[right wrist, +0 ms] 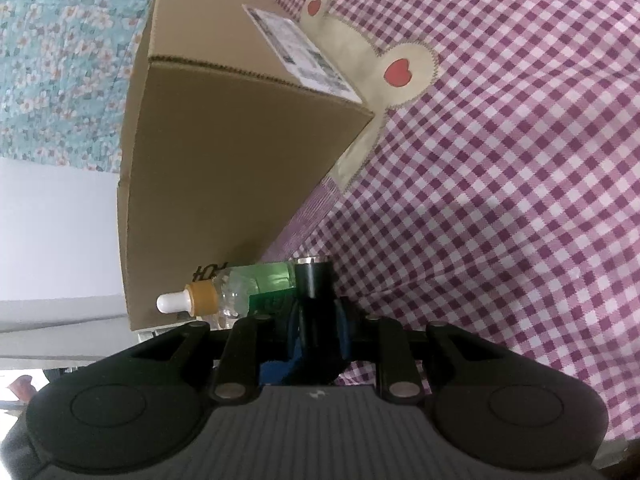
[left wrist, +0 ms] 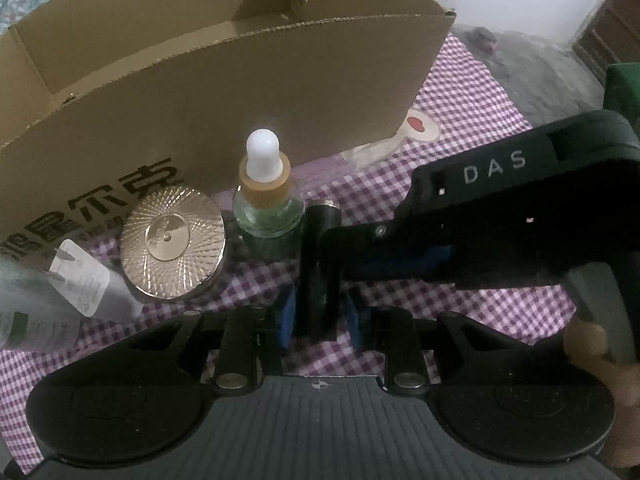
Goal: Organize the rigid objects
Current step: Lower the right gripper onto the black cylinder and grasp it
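A black tube with a silver end point(left wrist: 319, 264) lies on the purple checked cloth. My left gripper point(left wrist: 320, 316) has its blue pads on either side of the tube's near end. My right gripper point(left wrist: 332, 248) reaches in from the right and is also clamped on the tube. In the right wrist view the right gripper point(right wrist: 316, 332) is shut on the black tube point(right wrist: 314, 288). A green glass dropper bottle point(left wrist: 268, 200) with a white bulb stands just left of the tube; it also shows in the right wrist view point(right wrist: 240, 292). An open cardboard box point(left wrist: 224, 80) stands behind.
A round gold ribbed lid point(left wrist: 173, 242) lies left of the dropper bottle. A clear plastic bottle point(left wrist: 48, 292) with a white label lies at the far left. The cardboard box point(right wrist: 224, 152) fills the left of the right wrist view, the checked cloth point(right wrist: 500, 200) the right.
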The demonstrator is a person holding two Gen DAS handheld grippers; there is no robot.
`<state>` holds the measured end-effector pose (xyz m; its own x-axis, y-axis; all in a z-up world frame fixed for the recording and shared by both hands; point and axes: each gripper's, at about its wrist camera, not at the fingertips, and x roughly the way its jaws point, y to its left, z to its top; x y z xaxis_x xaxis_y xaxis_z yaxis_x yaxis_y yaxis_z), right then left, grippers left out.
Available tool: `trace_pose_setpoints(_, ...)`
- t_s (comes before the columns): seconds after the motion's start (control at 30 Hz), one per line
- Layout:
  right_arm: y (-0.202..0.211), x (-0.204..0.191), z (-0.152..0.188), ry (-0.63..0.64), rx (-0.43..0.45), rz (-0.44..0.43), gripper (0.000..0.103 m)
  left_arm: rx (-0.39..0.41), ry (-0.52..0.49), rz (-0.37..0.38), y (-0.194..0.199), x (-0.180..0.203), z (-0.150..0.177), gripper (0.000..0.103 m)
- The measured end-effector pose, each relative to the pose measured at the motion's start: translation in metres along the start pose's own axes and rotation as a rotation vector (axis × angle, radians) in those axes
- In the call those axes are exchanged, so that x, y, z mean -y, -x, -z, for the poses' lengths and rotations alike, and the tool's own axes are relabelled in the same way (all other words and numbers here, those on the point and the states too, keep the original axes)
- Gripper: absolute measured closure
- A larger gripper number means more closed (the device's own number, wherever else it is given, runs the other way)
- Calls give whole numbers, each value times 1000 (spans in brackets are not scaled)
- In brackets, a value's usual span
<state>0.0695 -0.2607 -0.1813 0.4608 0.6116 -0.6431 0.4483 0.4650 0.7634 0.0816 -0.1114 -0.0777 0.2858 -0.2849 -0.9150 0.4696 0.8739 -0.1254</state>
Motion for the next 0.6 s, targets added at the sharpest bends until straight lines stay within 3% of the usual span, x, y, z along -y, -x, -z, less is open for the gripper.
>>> trace_pose_setpoints(0.6, 20, 14, 17, -6, 20, -23, 79, 32, -77, 4, 29, 29, 16, 80)
